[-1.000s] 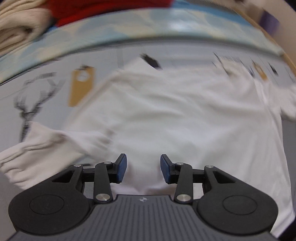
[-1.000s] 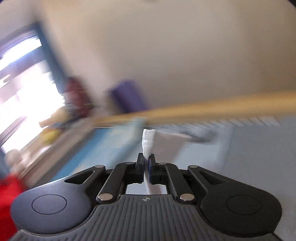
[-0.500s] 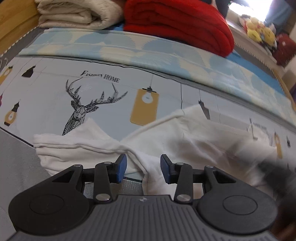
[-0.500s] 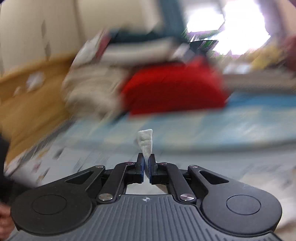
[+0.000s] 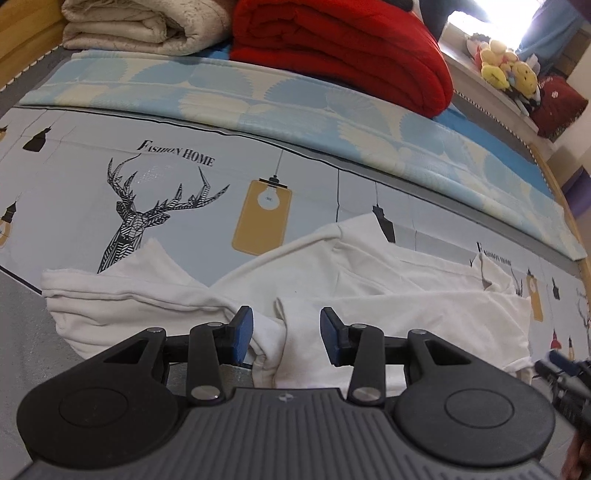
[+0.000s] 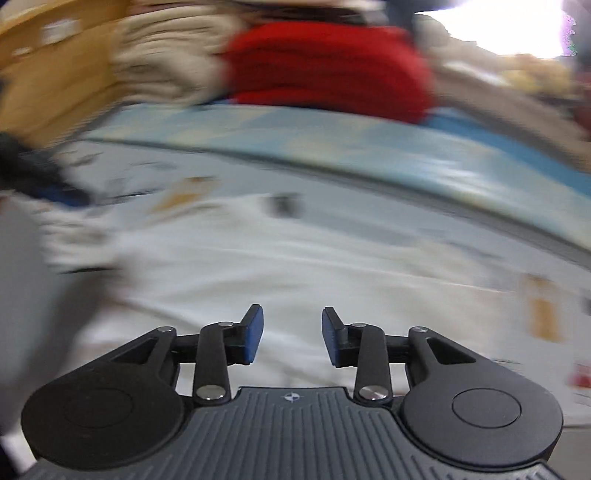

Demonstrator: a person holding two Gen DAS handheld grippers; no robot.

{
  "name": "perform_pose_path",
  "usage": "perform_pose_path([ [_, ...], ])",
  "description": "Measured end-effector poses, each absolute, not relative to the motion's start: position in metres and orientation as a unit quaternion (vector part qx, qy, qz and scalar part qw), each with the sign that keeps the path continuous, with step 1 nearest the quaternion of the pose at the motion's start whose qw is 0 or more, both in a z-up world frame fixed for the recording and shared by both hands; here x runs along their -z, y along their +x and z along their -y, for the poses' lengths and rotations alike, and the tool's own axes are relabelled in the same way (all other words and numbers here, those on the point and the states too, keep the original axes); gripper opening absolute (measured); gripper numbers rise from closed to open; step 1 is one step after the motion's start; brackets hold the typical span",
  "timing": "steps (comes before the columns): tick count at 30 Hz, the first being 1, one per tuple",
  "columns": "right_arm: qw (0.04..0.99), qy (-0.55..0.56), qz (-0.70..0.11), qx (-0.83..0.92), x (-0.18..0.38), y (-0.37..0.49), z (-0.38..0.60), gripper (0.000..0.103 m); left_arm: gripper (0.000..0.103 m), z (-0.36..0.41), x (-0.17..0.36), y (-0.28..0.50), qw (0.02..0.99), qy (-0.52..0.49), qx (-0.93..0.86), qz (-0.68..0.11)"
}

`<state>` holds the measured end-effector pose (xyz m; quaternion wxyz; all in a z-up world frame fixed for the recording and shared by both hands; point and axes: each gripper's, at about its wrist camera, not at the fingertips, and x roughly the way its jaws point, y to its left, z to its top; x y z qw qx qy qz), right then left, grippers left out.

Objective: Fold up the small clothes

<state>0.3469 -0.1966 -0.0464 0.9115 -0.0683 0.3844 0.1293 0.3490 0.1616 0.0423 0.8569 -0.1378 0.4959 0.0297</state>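
Left wrist view: the left gripper (image 5: pixel 283 334) hovers low over a white long-sleeved top (image 5: pixel 388 295) spread on the printed bed sheet (image 5: pixel 184 206), its fingers (image 5: pixel 242 328) released and wide apart with nothing between them. A rumpled ridge of cloth, where the sleeve (image 5: pixel 122 299) meets the body, lies directly between and just under the fingertips, the sleeve running off to the left. The step in hand looks like taking hold for the next fold. To do it well, I would lower the fingers onto that ridge so they pinch one clear layer at its edge, not a bunch of stacked folds, and check that the sleeve lies flat before lifting. The right gripper's tip shows at the far right edge, near the garment's other side. A folded red blanket (image 5: pixel 343 51) and a beige one (image 5: pixel 144 26) sit well apart at the head of the bed.

Right wrist view: heavily blurred, so detail is poor. The right gripper (image 6: pixel 291 334) also has its fingers (image 6: pixel 253 330) spread and empty. The white top (image 6: pixel 295 273) fills the area just ahead of and beneath them; whether they touch it I cannot tell. Here the hand should settle before it closes, since a grab made on the move would likely catch cloth unevenly.
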Motion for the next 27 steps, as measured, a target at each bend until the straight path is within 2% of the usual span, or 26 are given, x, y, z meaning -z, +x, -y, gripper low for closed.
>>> perform_pose_path([
  [3, 0.893, -0.102, -0.436, -0.051, 0.077, 0.354, 0.245, 0.041, 0.045, -0.153, -0.04, 0.351, 0.857, -0.128, -0.028, -0.498],
  [7, 0.86, -0.08, -0.501, -0.048, 0.119, 0.358, 0.289, 0.042, 0.045, -0.14, -0.032, 0.357, 0.854, -0.118, -0.033, -0.506],
  [15, 0.877, -0.046, -0.474, -0.064, 0.139, 0.371, 0.295, 0.041, 0.045, -0.115, -0.022, 0.364, 0.851, -0.096, -0.02, -0.516],
  [16, 0.878, -0.043, -0.472, -0.064, 0.138, 0.371, 0.295, 0.036, 0.045, -0.114, -0.022, 0.364, 0.851, -0.095, -0.019, -0.516],
  [17, 0.882, -0.036, -0.466, -0.062, 0.133, 0.373, 0.296, 0.013, 0.045, -0.115, -0.022, 0.365, 0.851, -0.095, -0.019, -0.516],
  [21, 0.899, 0.021, -0.437, -0.032, 0.103, 0.368, 0.32, 0.012, 0.045, -0.122, -0.022, 0.367, 0.852, -0.095, -0.023, -0.515],
  [25, 0.835, -0.013, -0.55, 0.012, 0.142, 0.365, 0.335, 0.011, 0.045, -0.124, -0.023, 0.368, 0.852, -0.099, -0.019, -0.515],
  [27, 0.826, -0.021, -0.562, 0.03, 0.147, 0.362, 0.341, 0.012, 0.045, -0.123, -0.024, 0.367, 0.852, -0.097, -0.014, -0.514],
])
